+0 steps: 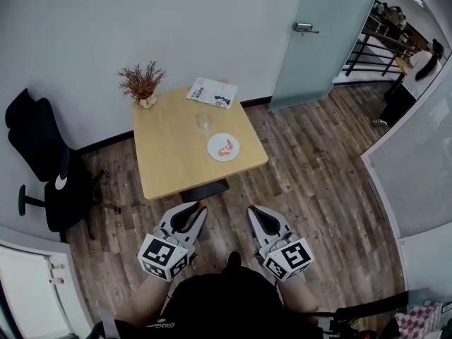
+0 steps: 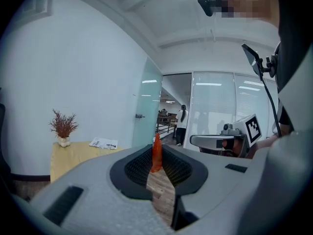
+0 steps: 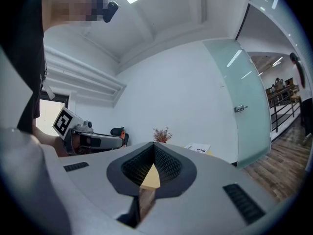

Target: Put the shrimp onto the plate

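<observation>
One shrimp (image 2: 156,154), small and orange, stands clamped between the jaws of the left gripper (image 1: 198,210), well short of the plate (image 1: 214,140). Likely light, soft and a bit slick, so a gentle mid-body pinch suits it. A second shrimp (image 1: 226,148) already lies on the plate, which sits on the tabletop (image 1: 176,157). The jaws of the right gripper (image 3: 154,147) are together, with nothing in them.

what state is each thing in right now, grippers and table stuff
left gripper: shut on held shrimp
held shrimp: pinched upright between the jaws, short of the table
right gripper: shut, empty
plate: on table, other shrimp lying on it
glass: upright, looks empty
magazine: closed, lying flat
</observation>
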`<state>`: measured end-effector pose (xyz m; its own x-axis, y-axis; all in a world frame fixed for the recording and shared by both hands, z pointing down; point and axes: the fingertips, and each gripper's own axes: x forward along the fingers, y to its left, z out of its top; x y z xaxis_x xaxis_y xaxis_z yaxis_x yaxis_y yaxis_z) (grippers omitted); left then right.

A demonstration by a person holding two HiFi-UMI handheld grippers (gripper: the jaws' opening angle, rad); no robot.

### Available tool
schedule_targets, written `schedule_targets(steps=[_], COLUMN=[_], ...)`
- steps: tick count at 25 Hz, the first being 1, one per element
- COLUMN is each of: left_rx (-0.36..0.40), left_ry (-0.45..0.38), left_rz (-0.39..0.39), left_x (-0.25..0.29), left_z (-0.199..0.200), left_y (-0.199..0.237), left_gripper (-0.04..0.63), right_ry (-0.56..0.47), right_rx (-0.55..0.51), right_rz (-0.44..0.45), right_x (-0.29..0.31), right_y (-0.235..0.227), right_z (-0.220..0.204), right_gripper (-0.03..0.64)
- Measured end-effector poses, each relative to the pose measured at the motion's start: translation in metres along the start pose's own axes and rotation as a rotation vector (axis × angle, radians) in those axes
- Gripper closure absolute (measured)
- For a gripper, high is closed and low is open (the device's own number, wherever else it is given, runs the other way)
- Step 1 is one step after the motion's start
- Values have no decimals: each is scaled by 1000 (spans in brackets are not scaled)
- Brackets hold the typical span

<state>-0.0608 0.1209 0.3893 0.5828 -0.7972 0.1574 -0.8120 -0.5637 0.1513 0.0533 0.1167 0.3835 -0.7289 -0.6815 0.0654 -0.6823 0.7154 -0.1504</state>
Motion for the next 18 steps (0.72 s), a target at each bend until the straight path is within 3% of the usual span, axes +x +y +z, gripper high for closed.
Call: schedule_targets(steps=[9,18], left_rx=[19,9], left_ry=[0,-24], left_rz=[63,121], left_x=[67,79], left_z=[14,19], left_y=[-25,-13], left_gripper=[534,534], right_ry=[-7,1], right_rx=[15,20], right_rz=[45,74], right_x=[-12,0], right_y=[-73,-91], right_z=[11,12], right_gripper=[614,614])
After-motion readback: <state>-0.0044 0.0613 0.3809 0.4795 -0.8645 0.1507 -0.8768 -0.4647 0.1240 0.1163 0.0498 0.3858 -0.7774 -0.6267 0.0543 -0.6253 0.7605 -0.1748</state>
